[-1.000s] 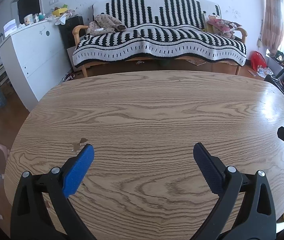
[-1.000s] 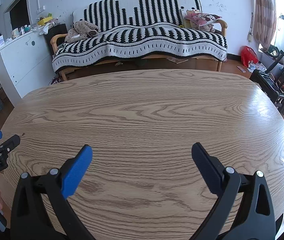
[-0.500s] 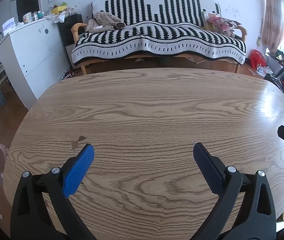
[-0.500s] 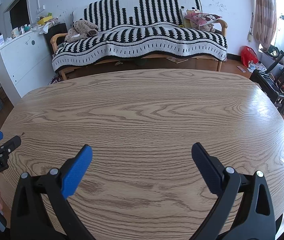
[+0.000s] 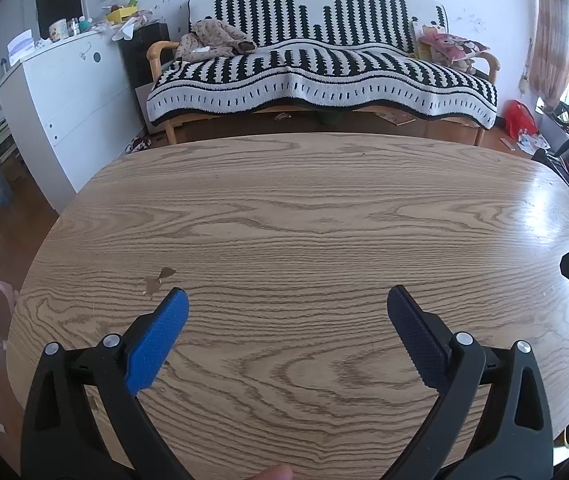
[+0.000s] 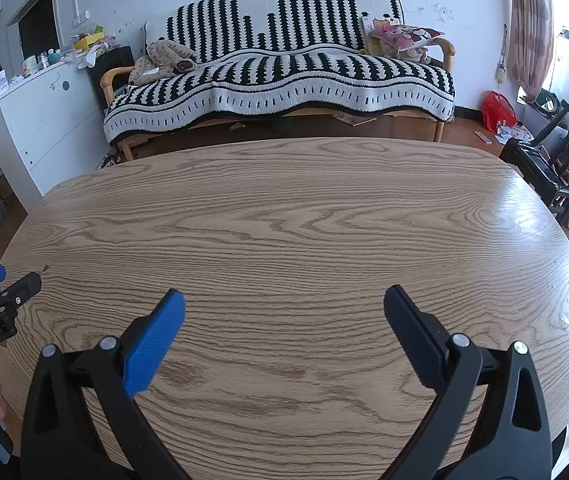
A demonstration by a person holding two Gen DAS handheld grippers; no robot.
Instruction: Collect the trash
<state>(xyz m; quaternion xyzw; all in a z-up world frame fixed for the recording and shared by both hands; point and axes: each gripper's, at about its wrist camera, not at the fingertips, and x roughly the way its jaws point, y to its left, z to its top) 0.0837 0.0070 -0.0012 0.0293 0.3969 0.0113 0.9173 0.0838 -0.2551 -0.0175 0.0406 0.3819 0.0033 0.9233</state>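
Both your left gripper (image 5: 286, 308) and right gripper (image 6: 284, 308) hang spread, empty, over the table (image 5: 304, 208). Only trash visible: small brown scraps (image 5: 158, 280) at 10 o'clock of left fingers. Uncollected.

A lived-in home, a living room. Behind the wooden table (image 5: 304, 208), a sofa (image 5: 320, 76) under a striped black-and-white blanket, with clothes (image 5: 212, 40) and a cushion (image 5: 454, 46). Left of the sofa, a cluttered white cabinet (image 5: 64, 92); right of it, a curtain (image 5: 552, 32).
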